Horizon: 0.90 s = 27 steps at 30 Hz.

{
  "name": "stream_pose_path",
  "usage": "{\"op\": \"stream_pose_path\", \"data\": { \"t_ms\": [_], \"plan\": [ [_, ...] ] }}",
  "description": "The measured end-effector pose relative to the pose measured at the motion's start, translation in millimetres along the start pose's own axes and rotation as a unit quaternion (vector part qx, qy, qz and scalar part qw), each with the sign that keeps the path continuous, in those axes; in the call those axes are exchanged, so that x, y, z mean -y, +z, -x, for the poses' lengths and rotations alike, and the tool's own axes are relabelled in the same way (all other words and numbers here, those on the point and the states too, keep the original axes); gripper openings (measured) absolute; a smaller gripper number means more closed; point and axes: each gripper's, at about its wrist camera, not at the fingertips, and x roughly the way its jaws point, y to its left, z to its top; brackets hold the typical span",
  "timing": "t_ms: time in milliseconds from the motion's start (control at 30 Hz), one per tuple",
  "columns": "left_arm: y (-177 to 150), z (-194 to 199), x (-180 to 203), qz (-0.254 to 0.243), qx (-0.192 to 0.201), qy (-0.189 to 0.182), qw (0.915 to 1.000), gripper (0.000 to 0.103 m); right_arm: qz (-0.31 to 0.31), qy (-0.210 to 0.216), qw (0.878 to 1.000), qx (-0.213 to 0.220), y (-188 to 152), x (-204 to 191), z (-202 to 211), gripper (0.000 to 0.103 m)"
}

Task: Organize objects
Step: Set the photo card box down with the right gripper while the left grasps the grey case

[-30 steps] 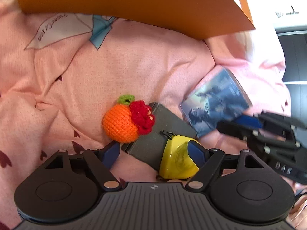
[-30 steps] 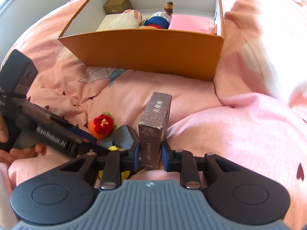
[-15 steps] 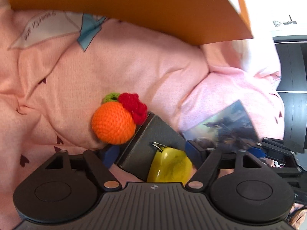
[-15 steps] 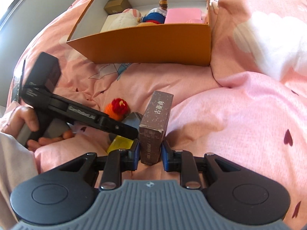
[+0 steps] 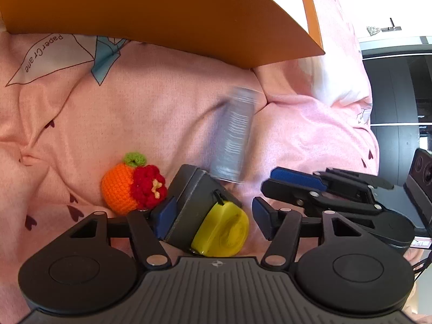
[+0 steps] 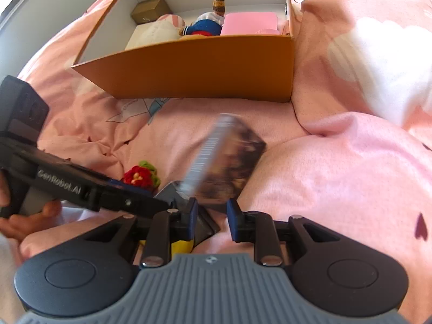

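One orange box, one crocheted fruit, one yellow tape measure.

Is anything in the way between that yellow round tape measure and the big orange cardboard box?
Yes: a blurred, tilted printed card box is between the yellow tape measure and the orange cardboard box's near wall, over the pink bedding.

Both fisheye cameras ride their grippers, looking steeply down along the fingers at a pink bedspread from close range. The left view sits nearest, the orange box's outer wall ahead. The right view looks over that box into its interior. Both share the crocheted orange and blurred card box.
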Motion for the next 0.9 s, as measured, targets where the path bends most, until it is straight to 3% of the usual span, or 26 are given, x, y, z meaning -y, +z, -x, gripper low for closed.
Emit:
{"op": "stream_pose_path", "data": {
  "t_ms": [233,333,367,500,633,800,900],
  "plan": [
    [-4,2,8,-0.019,0.003,0.003,0.9998,0.071,0.038,0.004,0.999,-0.031,-1,-7,11,0.027],
    [-5,8,8,-0.020,0.009,0.009,0.9997,0.061,0.084,-0.008,0.995,-0.060,-7,-15,8,0.027],
    [-5,10,7,-0.020,0.012,0.013,0.9997,0.053,0.105,-0.014,0.992,-0.072,-9,-19,3,0.027],
    [-5,20,13,-0.038,0.042,0.060,0.9966,0.052,0.178,-0.012,0.978,-0.112,-18,-36,-16,0.025],
    [-4,30,14,-0.048,0.059,0.107,0.9914,0.053,0.213,0.004,0.966,-0.146,-17,-46,-36,0.023],
    [-3,37,9,-0.041,0.070,0.137,0.9872,0.053,0.208,0.019,0.962,-0.176,-13,-46,-66,0.021],
    [-1,46,6,-0.039,0.084,0.155,0.9835,0.053,0.207,0.031,0.964,-0.163,-11,-50,-72,0.021]
  ]
}}
